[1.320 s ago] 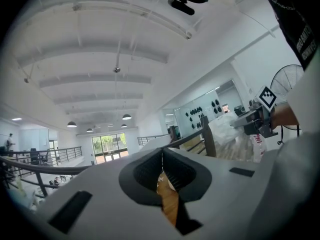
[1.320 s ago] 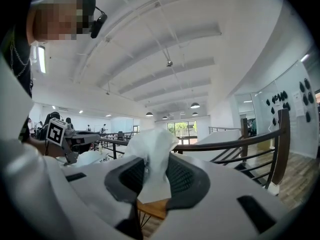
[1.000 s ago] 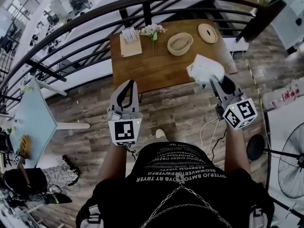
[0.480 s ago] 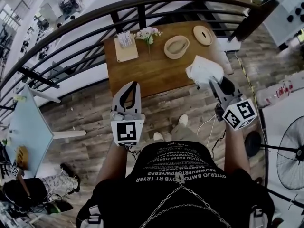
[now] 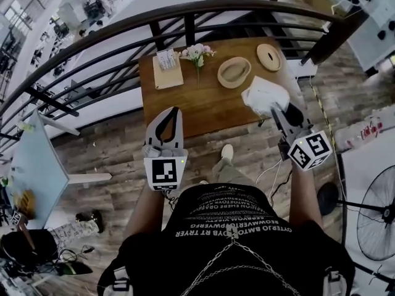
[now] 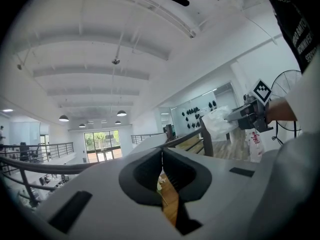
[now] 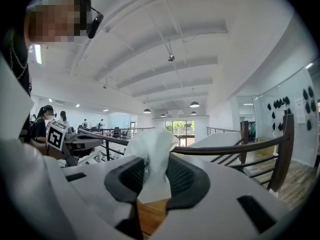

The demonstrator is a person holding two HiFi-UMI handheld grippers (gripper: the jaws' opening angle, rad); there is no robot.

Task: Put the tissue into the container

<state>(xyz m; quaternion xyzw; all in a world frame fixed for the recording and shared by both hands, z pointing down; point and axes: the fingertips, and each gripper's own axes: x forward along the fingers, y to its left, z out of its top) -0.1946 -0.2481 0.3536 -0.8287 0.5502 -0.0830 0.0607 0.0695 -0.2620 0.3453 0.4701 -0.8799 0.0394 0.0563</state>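
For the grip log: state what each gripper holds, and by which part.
Right gripper pinches the tissue by its bunched near end; the rest flares past the jaws. Left gripper: shut, empty.

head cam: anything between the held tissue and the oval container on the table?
Nothing. In the head view only bare table shows between the tissue and the oval container.

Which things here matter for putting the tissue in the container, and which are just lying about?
For the job:
tissue, clamped in the right gripper; oval container on the table.

Lying about:
round lid; flowers; wooden board; left gripper, shut and empty.
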